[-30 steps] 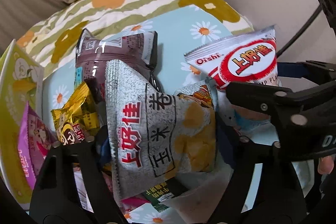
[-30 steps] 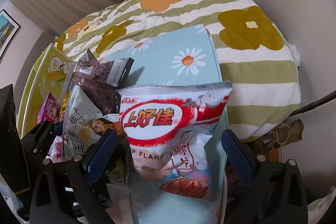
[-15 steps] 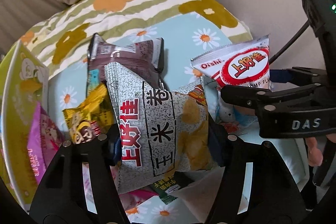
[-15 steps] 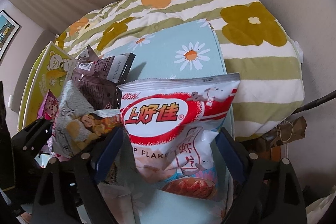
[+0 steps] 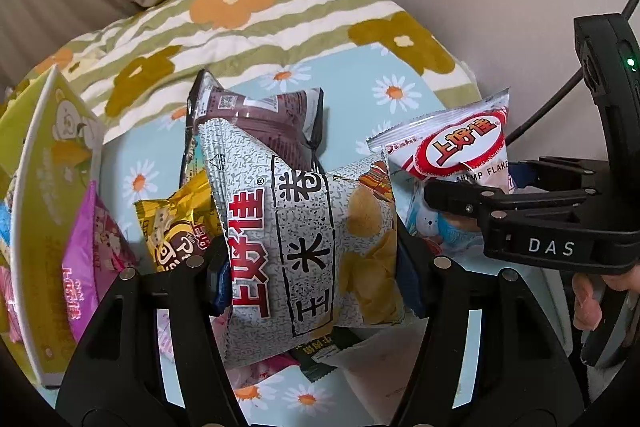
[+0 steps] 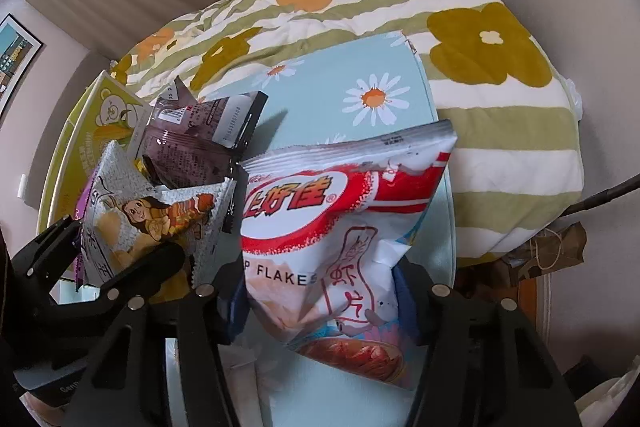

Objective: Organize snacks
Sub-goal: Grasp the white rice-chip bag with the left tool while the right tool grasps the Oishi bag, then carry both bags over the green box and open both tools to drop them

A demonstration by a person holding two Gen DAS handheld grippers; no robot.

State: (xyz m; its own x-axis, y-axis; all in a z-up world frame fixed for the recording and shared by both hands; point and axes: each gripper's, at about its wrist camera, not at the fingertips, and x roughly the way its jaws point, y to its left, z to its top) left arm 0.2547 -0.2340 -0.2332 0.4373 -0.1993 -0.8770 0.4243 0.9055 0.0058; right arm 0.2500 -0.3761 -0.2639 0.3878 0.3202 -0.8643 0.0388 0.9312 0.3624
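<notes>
My left gripper (image 5: 314, 279) is shut on a grey speckled Oishi chip bag (image 5: 304, 239), pinching its sides and holding it upright above the snack pile. My right gripper (image 6: 320, 299) is shut on a white and red Oishi shrimp flakes bag (image 6: 336, 235). That bag also shows in the left wrist view (image 5: 456, 151), with the right gripper (image 5: 532, 211) to the right of the grey bag. The grey bag shows in the right wrist view (image 6: 152, 219), left of the shrimp flakes bag.
A brown bag (image 5: 260, 123), a gold wrapped snack (image 5: 176, 227) and a purple bag (image 5: 92, 259) lie on the light blue daisy cloth (image 5: 360, 99). A yellow-green box (image 5: 44, 187) stands at the left. A floral striped quilt (image 6: 400, 7) lies behind.
Both grippers closed in on their bags: the left jaws now pinch the grey bag and the right jaws pinch the shrimp flakes bag. Both bags sit higher and closer together.
</notes>
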